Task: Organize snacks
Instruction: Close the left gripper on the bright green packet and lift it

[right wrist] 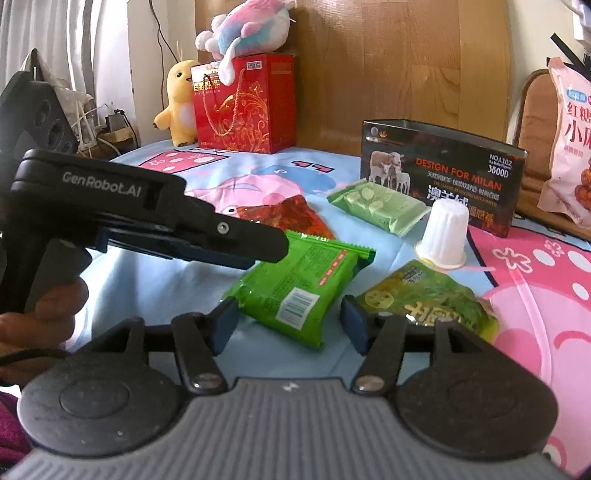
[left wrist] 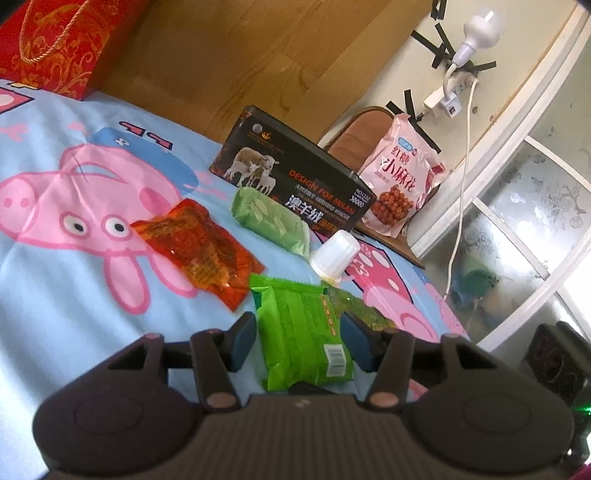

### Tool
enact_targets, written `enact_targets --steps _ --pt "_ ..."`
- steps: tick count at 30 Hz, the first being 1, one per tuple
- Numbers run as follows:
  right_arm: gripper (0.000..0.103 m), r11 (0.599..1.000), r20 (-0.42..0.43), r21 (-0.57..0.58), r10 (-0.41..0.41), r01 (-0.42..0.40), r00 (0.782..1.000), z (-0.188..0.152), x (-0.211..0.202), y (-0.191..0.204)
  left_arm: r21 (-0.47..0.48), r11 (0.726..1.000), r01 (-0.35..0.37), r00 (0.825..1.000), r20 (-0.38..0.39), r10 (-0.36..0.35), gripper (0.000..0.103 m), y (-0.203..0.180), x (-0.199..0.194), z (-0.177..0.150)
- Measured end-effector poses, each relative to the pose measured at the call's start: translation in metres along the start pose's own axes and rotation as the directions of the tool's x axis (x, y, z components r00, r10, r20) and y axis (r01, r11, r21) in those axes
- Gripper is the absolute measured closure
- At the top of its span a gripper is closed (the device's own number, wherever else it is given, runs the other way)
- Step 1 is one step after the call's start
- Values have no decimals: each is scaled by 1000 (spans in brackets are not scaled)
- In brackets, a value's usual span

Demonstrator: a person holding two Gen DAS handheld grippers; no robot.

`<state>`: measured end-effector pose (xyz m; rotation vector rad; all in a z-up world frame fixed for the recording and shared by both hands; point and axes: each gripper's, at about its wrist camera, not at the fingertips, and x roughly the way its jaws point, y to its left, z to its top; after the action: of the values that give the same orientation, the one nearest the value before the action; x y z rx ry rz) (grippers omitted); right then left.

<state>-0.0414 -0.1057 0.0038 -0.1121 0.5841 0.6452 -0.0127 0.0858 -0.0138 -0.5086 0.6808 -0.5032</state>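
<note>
Bright green snack packet (left wrist: 303, 332) lay on the cartoon bedsheet (left wrist: 55, 277), between the left gripper (left wrist: 301, 341) fingers, spread and not pressing, right gripper (right wrist: 290, 321) fingers also apart, black box (right wrist: 443, 177) behind.

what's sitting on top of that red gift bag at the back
A pink, blue and white plush toy lies on top of the red gift bag, draping over its opening. Whatever is inside the bag is hidden.
</note>
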Motion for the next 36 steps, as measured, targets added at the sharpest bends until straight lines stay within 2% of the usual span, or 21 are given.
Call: enact_targets --steps 9,27,33,35,36 --pt "35 1000 -6 -24 15 -15 1000 0 1 4 33 999 -6 1000 -24 7 54 -6 7 -2" --pt "35 997 -16 -72 0 -1 1000 -3 -2 7 9 1000 10 1000 -26 -10 54 -2 7 0" --pt "35 999 -15 -50 -10 10 1000 -7 -8 -2 -1 1000 23 999 -28 -23 54 -1 7 -1" --pt "37 998 -15 -64 -8 7 1000 -7 -7 0 1 1000 26 999 -30 -26 54 -1 6 0" --pt "45 997 -13 -74 2 -3 1000 -7 -6 2 2 1000 24 999 -29 -24 54 -1 6 -1"
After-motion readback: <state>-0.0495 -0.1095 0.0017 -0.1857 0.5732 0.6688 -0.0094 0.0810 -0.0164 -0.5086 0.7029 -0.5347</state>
